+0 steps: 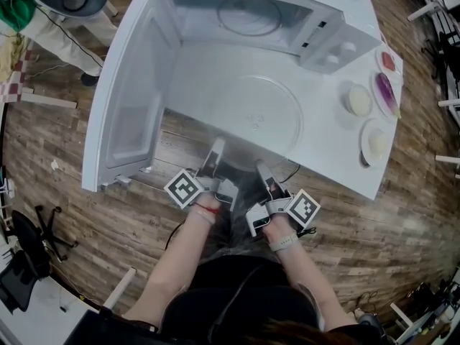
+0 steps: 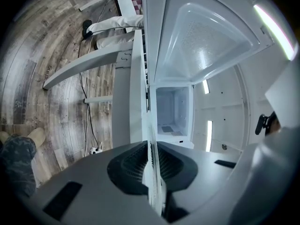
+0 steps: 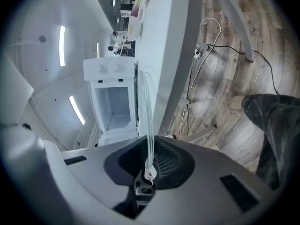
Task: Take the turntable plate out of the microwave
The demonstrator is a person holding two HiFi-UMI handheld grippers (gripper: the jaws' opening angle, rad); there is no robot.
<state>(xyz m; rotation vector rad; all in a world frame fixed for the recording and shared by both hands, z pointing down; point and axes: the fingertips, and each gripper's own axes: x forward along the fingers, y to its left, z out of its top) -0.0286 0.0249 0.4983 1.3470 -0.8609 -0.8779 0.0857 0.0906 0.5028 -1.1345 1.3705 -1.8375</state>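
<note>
The turntable plate (image 1: 253, 115), a clear glass disc, lies out in front of the white microwave (image 1: 327, 45), over the white table (image 1: 338, 165), with its near rim past the table's front edge. The microwave's door (image 1: 133, 95) stands wide open to the left, and a ring shows on the floor of its cavity (image 1: 249, 14). My left gripper (image 1: 214, 148) is shut on the plate's near rim at the left; in the left gripper view the rim (image 2: 151, 170) runs edge-on between the pads. My right gripper (image 1: 261, 167) is shut on the rim further right, where the glass edge (image 3: 149, 144) sits between its pads.
Several small dishes (image 1: 359, 100) with food stand on the table's right end. A person in light trousers (image 1: 66, 34) stands at the upper left beyond the open door. A black office chair (image 1: 32, 243) is on the wooden floor at the lower left.
</note>
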